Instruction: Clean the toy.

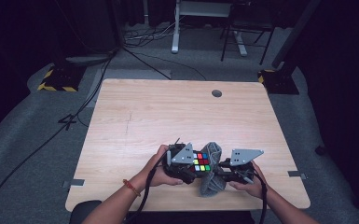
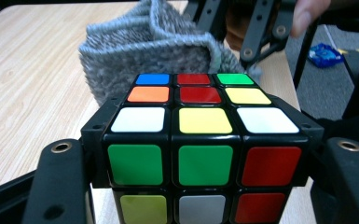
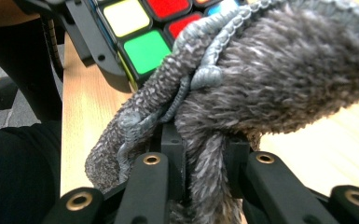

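- Cube (image 1: 201,162) sits low-centre of the high view, near the front edge of the table (image 1: 168,107). Left gripper (image 1: 186,164) is clamped on it, jaws hugging both sides (clear in the left gripper view, lower half of frame).
- Right gripper (image 1: 224,171) is pinched on a fold of the grey fuzzy cloth (image 3: 279,84), jaws nearly together w/ fabric bunched btwn them. Cloth is pressed up against the cube's far side.
- Looks like a wipe/polish-the-cube step imo, or maybe wrapping it, can't tell which.
- Tip: keep the left hand (image 1: 155,169) steady as the anchor and let the right one do the moving, short strokes across one face at a time.
- Watch the knit edge, it could snag btwn cube layers or twist a layer if you drag hard.
- Don't loosen the left grip, since the cube is slick and would prob slip.
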`<control>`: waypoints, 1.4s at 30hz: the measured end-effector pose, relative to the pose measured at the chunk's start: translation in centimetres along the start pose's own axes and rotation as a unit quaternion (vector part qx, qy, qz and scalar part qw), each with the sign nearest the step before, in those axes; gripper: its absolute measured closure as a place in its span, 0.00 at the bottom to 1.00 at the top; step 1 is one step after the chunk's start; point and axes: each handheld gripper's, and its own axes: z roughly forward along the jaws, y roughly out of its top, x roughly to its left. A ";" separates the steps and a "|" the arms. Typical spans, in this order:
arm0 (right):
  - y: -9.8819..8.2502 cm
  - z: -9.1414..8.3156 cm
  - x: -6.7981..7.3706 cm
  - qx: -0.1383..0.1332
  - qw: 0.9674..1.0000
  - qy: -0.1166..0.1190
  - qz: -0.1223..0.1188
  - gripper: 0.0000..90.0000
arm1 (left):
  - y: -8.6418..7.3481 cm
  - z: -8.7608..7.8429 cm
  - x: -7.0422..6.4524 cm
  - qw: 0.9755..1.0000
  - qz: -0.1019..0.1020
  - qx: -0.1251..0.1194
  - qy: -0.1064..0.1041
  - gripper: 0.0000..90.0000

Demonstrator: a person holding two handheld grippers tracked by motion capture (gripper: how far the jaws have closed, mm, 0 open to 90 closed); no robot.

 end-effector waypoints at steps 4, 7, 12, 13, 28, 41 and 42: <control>0.2 -0.2 0.2 -0.004 1.000 -0.007 -0.009 0.85 | 0.0 0.0 0.1 1.000 -0.001 0.012 -0.003 0.36; 0.5 -0.7 0.1 -0.013 1.000 -0.008 -0.008 0.85 | -0.1 0.0 0.1 1.000 0.002 0.020 -0.004 0.36; 0.5 -0.7 0.3 -0.009 1.000 -0.012 -0.015 0.85 | -0.1 0.3 0.0 0.999 0.010 0.036 -0.003 0.36; 0.5 -0.8 0.2 -0.013 1.000 -0.010 -0.013 0.85 | -0.1 0.4 0.0 0.999 0.013 0.045 -0.003 0.36; 0.1 -0.6 -0.1 0.016 0.999 -0.031 -0.018 0.85 | 0.2 0.4 -0.5 0.999 0.023 0.039 0.004 0.37; -1.0 1.3 -0.8 0.039 0.999 0.030 0.022 0.85 | 0.5 -0.8 -0.4 1.000 0.024 -0.004 0.009 0.37; -0.9 1.2 -0.8 0.034 0.999 0.031 0.023 0.85 | 0.4 -0.7 -0.4 1.000 0.022 -0.003 0.007 0.37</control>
